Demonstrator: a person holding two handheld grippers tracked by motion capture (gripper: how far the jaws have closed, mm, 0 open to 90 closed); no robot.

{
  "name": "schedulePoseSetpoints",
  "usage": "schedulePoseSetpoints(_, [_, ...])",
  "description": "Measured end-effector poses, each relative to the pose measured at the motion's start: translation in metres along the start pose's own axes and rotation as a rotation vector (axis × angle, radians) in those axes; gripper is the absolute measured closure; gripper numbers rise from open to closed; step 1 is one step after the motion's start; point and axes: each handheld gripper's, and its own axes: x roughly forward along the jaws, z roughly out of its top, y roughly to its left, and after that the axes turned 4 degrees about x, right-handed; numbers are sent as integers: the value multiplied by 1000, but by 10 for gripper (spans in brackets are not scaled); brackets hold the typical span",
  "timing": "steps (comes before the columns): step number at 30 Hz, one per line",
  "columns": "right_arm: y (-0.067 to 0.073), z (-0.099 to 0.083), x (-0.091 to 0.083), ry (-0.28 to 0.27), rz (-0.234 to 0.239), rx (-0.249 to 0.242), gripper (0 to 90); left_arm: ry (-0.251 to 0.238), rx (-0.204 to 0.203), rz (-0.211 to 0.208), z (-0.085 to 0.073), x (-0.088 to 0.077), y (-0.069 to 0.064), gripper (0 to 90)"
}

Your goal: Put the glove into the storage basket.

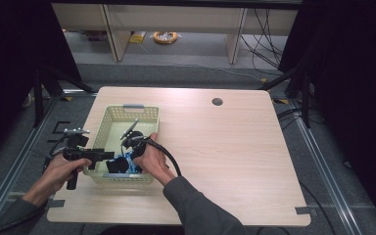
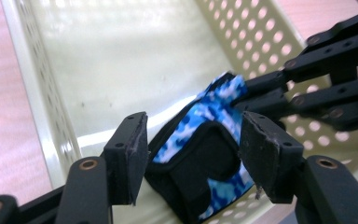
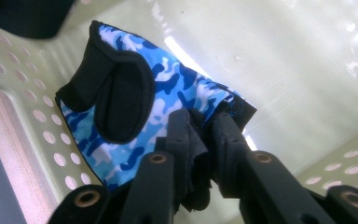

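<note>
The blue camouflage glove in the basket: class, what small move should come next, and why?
Probably draw the left gripper back, clear of the glove. Its jaws stand apart on either side of the glove without pressing it, while the right gripper pinches the glove's edge inside the basket, so the right one alone can carry it.

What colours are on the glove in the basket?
The glove is blue, light blue and white camouflage with black patches and trim. The right gripper view shows it best.

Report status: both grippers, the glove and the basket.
Left gripper open, astride blue camo glove. Right gripper shut on glove's edge. Glove inside basket. Nothing in the way.
</note>
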Motion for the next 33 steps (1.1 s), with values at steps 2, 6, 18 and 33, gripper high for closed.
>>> schedulePoseSetpoints(2, [-1, 1, 0, -11, -13, 3, 732, -34, -9, -17, 2, -2, -7, 413])
schedulePoseSetpoints(6, [-2, 2, -4, -27, -22, 22, 637, -59, 11, -37, 3, -7, -22, 383])
schedulePoseSetpoints(18, [-10, -10, -52, -190, 20, 1, 505, -106, 59, -102, -1, -15, -57, 303])
schedulePoseSetpoints(33, [-37, -69, -103, -345, 49, 91, 402, -126, 102, -153, -4, -17, -86, 239])
